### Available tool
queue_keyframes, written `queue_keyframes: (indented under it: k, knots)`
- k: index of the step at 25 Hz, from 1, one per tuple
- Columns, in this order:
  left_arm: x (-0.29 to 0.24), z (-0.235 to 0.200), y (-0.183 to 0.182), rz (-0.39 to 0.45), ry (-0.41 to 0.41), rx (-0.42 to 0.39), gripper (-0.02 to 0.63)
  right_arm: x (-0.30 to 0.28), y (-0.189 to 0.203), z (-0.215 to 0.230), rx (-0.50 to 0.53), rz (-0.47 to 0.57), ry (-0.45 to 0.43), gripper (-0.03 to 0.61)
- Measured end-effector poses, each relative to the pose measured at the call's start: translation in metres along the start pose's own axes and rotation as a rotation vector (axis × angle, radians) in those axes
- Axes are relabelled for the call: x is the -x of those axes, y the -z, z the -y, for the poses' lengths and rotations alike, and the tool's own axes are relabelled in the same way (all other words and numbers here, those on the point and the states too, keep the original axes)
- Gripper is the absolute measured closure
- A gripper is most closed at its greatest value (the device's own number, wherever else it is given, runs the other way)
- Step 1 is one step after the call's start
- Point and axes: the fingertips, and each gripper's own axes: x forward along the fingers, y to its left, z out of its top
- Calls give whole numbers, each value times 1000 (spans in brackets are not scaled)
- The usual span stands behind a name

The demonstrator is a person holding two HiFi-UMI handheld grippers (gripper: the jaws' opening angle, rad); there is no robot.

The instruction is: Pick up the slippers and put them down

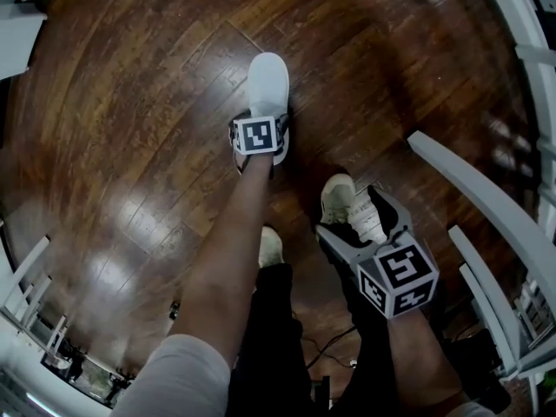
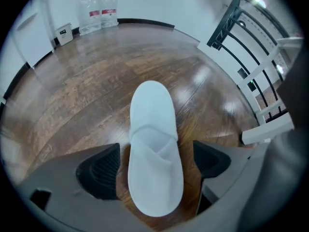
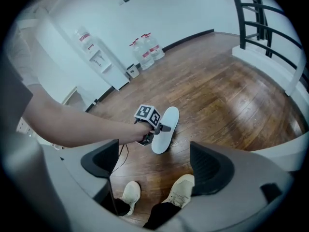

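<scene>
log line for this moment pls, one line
left gripper: open, astride white slipper | right gripper: open, empty | slipper: flat on wood floor, not gripped

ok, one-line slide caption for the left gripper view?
Left gripper straddles a white slipper lying on the wooden floor, jaws open on either side, not touching it.

Bare indoor room: wood floor (image 2: pixel 72 91), water bottles (image 2: pixel 99 11), railing (image 2: pixel 251 47).
</scene>
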Motion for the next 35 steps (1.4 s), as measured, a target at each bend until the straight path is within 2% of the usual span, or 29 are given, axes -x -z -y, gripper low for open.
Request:
queue_keyframes:
  k: [4, 9, 12, 15, 17, 22, 25, 28, 31, 35]
  knots:
    - [91, 9, 14, -28, 19, 10, 143, -3, 21, -21, 29, -26, 4, 129]
    - [246, 24, 11, 21, 44, -127, 143, 59, 14, -42, -21, 75, 109, 146]
    - [347, 38, 10, 69, 77, -172, 143, 134, 1, -67, 42, 48, 136, 146]
    - [462, 56, 12, 126, 107, -236, 143, 233, -11, -101, 95, 29, 165, 146]
    - [539, 71, 24, 141, 126, -271, 143, 314, -11, -125, 56, 54, 199, 140]
    - [709, 128, 50, 168, 208, -392, 144, 496, 3, -183, -88, 201, 311, 127]
    - [779, 175, 67, 159, 281, -485, 146, 572, 19, -208, -127, 287, 360, 115]
    - [831, 219, 87, 178, 323, -588, 146, 625, 38, -229, -162, 367, 373, 114]
    - [870, 259, 114, 209, 341, -640, 146, 673, 63, -240, -173, 434, 377, 114]
    - [905, 338, 147, 245, 405, -732, 146, 744, 114, -233, -202, 518, 423, 114]
